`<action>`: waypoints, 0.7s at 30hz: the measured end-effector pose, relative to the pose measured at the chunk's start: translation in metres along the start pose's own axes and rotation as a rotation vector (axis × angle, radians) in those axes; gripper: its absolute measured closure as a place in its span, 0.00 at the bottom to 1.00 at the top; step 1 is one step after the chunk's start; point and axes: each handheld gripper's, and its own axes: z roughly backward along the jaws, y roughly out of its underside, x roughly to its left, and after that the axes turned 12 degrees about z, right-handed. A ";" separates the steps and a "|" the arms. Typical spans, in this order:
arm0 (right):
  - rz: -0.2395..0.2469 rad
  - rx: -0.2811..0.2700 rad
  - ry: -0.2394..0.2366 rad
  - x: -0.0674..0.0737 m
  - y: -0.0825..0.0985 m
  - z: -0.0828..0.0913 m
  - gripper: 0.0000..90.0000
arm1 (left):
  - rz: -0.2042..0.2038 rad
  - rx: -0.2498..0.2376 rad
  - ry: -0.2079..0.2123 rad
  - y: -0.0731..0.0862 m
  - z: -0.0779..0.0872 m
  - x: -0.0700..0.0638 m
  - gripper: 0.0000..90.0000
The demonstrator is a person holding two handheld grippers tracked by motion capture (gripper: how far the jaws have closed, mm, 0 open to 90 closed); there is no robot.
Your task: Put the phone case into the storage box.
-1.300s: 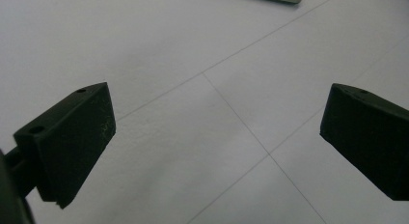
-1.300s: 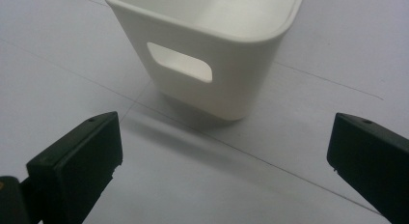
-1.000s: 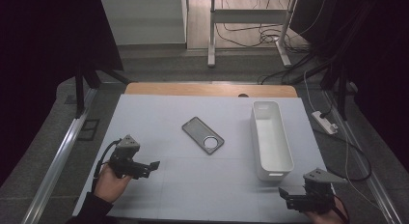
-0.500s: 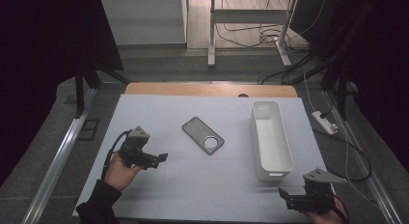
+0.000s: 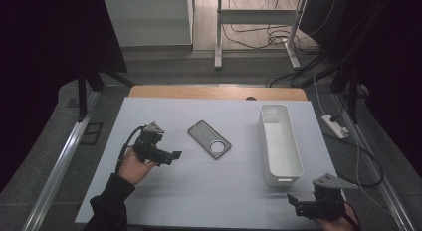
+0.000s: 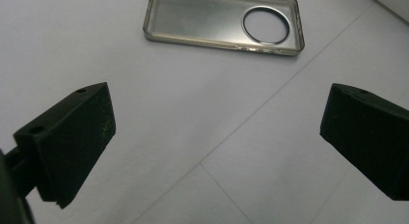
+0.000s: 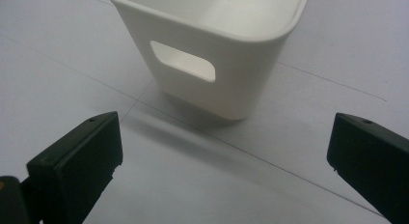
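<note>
- The left gripper [image 5: 171,155], held in a hand [image 5: 133,166] at the near left of the table [image 5: 234,201], has moved forward and to the right over the past second, closing in on a clear phone case [image 5: 209,139] that lies flat at mid-table.
- Its jaws stand wide apart and empty. In the left gripper view the phone case [image 6: 224,22] sits just beyond the tips, open side up, with its round camera cut-out toward the right.
- The advance reads as the approach to a pick-up; the case is not yet between the jaws and nothing touches it.
- The right gripper [image 5: 294,203] has stayed where it was at the near right corner, jaws likewise spread with nothing in them, facing the near end of a white bin [image 5: 279,144].
- In the right gripper view the white bin [image 7: 212,50] shows a handle slot in its near wall; what can be seen of its inside looks empty, though the far end is cut off there.
- The top edge of the phone case runs out of the left gripper view, and its material is hard to judge beyond a translucent grey.
- The right hand is largely cut off by the bottom of the high view.
- The room around the table is too dark to read beyond cables on the floor.
</note>
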 end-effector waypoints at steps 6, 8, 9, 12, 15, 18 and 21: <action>0.000 -0.002 -0.001 0.000 0.000 0.000 0.00 | -0.026 0.001 -0.004 -0.012 -0.006 0.000 0.00; 0.000 -0.004 -0.001 0.000 0.000 0.000 0.00 | -0.027 -0.001 -0.004 -0.014 -0.007 0.000 0.00; 0.000 -0.005 -0.001 0.000 0.000 0.000 0.00 | -0.031 0.000 -0.003 -0.017 -0.009 0.000 0.00; 0.000 -0.006 -0.001 0.000 0.000 0.000 0.00 | -0.040 0.005 -0.001 -0.026 -0.014 -0.001 0.00; 0.001 -0.007 -0.001 0.000 0.000 0.000 0.00 | -0.041 0.008 0.000 -0.030 -0.017 -0.001 0.00; 0.002 -0.009 -0.002 0.000 0.000 0.000 0.00 | -0.034 0.014 0.010 -0.035 -0.021 -0.001 0.00; 0.002 -0.010 -0.003 0.000 0.000 0.001 0.00 | -0.029 0.017 0.009 -0.039 -0.026 -0.001 0.00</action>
